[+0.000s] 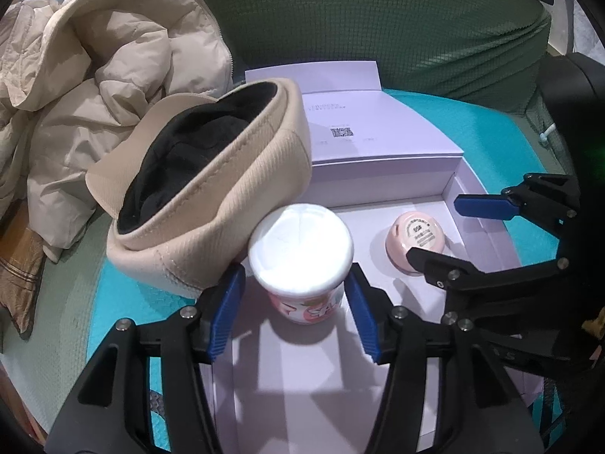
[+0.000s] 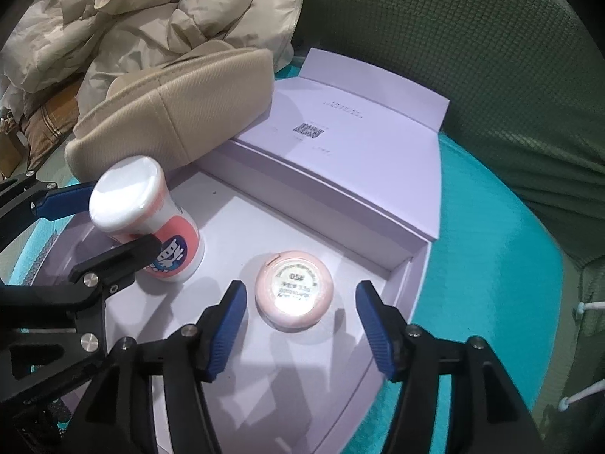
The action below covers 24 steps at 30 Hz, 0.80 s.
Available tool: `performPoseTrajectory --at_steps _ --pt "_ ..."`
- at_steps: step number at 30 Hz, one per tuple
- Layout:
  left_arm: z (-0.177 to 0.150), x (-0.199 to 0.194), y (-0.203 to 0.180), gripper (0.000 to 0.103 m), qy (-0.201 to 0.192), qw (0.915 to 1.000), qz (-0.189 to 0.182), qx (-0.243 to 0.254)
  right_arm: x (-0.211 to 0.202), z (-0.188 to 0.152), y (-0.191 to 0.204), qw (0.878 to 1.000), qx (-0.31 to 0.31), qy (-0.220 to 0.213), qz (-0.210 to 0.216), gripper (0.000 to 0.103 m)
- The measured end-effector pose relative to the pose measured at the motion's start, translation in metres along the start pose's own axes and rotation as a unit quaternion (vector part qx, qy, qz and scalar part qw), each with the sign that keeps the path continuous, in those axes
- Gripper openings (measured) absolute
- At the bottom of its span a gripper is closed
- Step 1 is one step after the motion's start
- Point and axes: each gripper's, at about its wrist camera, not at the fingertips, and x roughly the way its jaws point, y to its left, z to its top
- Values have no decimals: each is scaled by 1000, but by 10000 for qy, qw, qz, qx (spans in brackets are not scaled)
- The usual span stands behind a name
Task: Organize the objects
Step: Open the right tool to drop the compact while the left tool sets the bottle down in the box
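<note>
A white-lidded pink bottle (image 1: 300, 265) (image 2: 145, 219) stands upright in an open lilac box (image 1: 302, 378) (image 2: 302, 378). My left gripper (image 1: 295, 317) (image 2: 94, 223) is open, its blue pads either side of the bottle with small gaps. A small round pink jar (image 1: 416, 240) (image 2: 294, 290) lies in the same box, label up. My right gripper (image 2: 298, 325) (image 1: 435, 227) is open around the jar without touching it. A beige cap (image 1: 211, 196) (image 2: 181, 121) with black lining leans on the box's left edge, against the bottle.
The box's lid (image 1: 363, 121) (image 2: 351, 140) folds back, printed with a QR code. The box rests on a teal mat (image 2: 491, 265). A cream puffer jacket (image 1: 94, 87) (image 2: 151, 19) is heaped at left. A green cushion back (image 1: 378, 19) rises behind.
</note>
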Motion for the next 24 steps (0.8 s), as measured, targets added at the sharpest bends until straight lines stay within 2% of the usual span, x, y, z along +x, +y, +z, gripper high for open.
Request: performPoseTrajectory --at_steps 12,18,24 --pt "8 -26 1 55 -100 9999 22 -96 -40 2 -6 9989 222 -270 -308 70" --pt "16 -51 4 64 -315 9994 56 -157 -69 3 -9 9972 333 -458 -493 74" --pt "22 -76 7 68 -480 9986 116 -185 -100 4 -7 9948 421 -702 -614 77"
